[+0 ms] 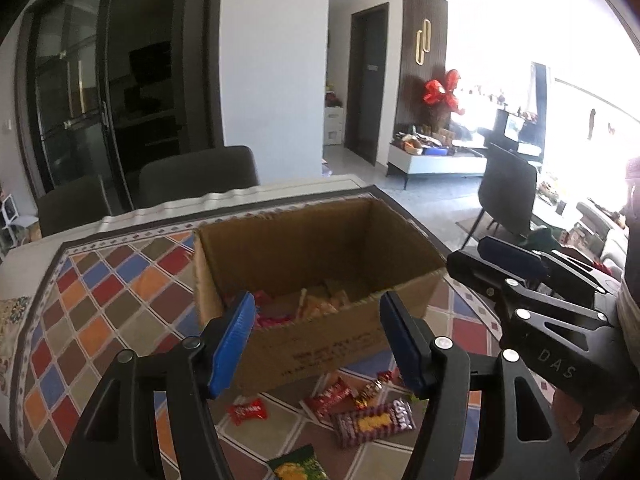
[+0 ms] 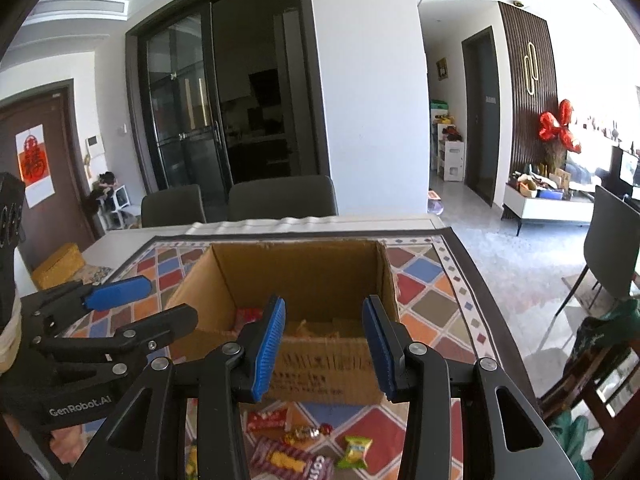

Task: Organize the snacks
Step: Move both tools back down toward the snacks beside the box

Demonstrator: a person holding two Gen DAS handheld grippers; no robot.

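An open cardboard box point(image 1: 320, 240) point(image 2: 304, 276) stands on the patterned tablecloth, with red and orange snack packets point(image 1: 316, 304) lying on its bottom. My left gripper point(image 1: 318, 340) hovers open before the box's near wall, with nothing between its blue pads. To its right, my right gripper point(image 2: 325, 344) point(image 1: 468, 254) is also open and holds nothing. The left gripper point(image 2: 170, 300) shows at the left of the right wrist view. Loose on the cloth in front of the box lie a red packet point(image 1: 247, 412) point(image 2: 266, 418), a striped packet point(image 1: 374, 422) point(image 2: 292, 460), a green packet point(image 2: 356, 452) and a wrapped candy point(image 2: 306, 434).
The tablecloth point(image 1: 100, 300) covers a table whose right edge point(image 2: 492, 308) drops to the floor. Two dark chairs point(image 2: 280, 200) stand behind the table, another chair point(image 1: 508, 192) off to the right. A yellow box point(image 2: 58, 266) sits at the table's left.
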